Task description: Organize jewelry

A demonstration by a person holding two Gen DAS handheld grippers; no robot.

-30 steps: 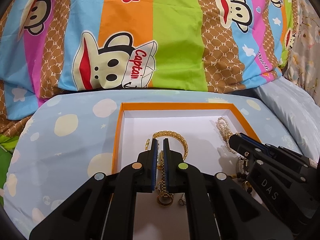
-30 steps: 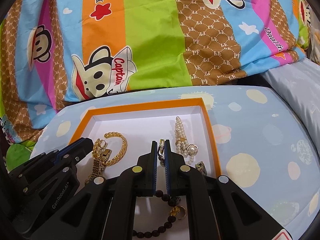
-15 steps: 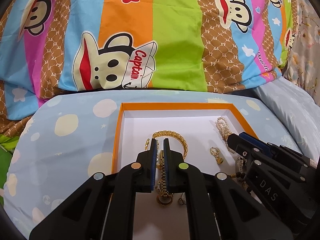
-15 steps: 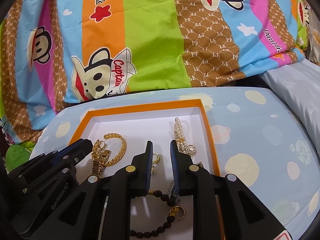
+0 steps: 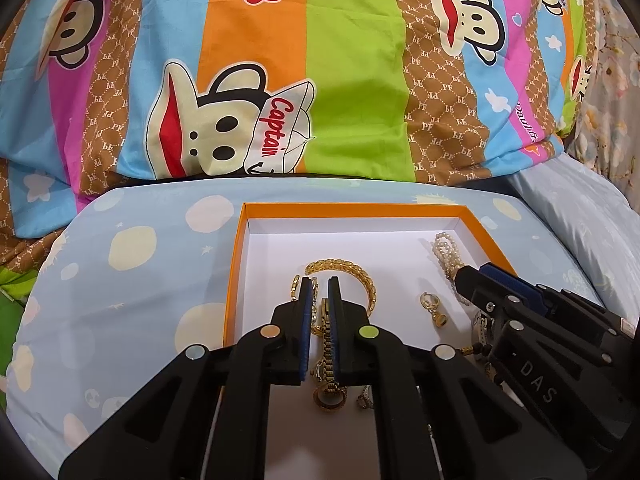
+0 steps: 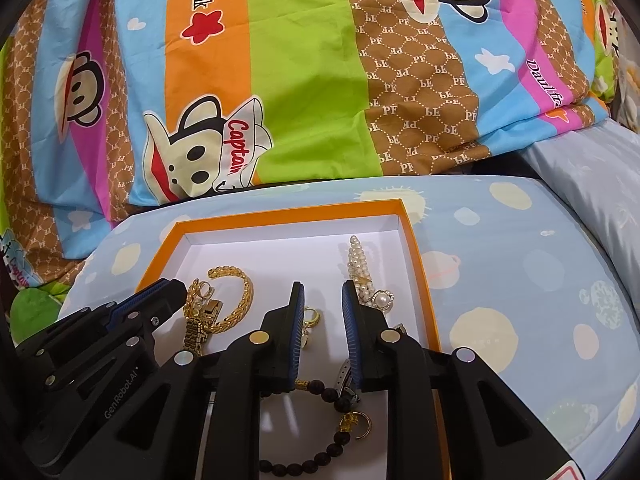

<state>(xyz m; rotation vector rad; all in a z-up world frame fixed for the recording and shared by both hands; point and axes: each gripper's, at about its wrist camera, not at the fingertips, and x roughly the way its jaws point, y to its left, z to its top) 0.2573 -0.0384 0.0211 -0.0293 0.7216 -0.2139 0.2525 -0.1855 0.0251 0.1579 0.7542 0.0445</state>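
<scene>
Over the orange-rimmed tray [image 5: 236, 264], my left gripper [image 5: 321, 286] pinches the gold watch band [image 5: 329, 344]; my right gripper [image 6: 322, 294] stands spread, empty, near the gold earring [image 6: 311, 317].

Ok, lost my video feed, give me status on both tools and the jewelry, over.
Left tool shut on gold link strap. Right tool open, empty; gold earring lies loose in orange box. Nothing blocking.

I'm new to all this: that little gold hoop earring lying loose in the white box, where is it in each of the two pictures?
Left wrist view: the gold hoop earring lies right of centre, on the white floor between the two tools.
Right wrist view: the earring sits near the centre, partly hidden behind the tool's left finger.
Shared landmark: the pearl strand, just right of the earring in both.
</scene>
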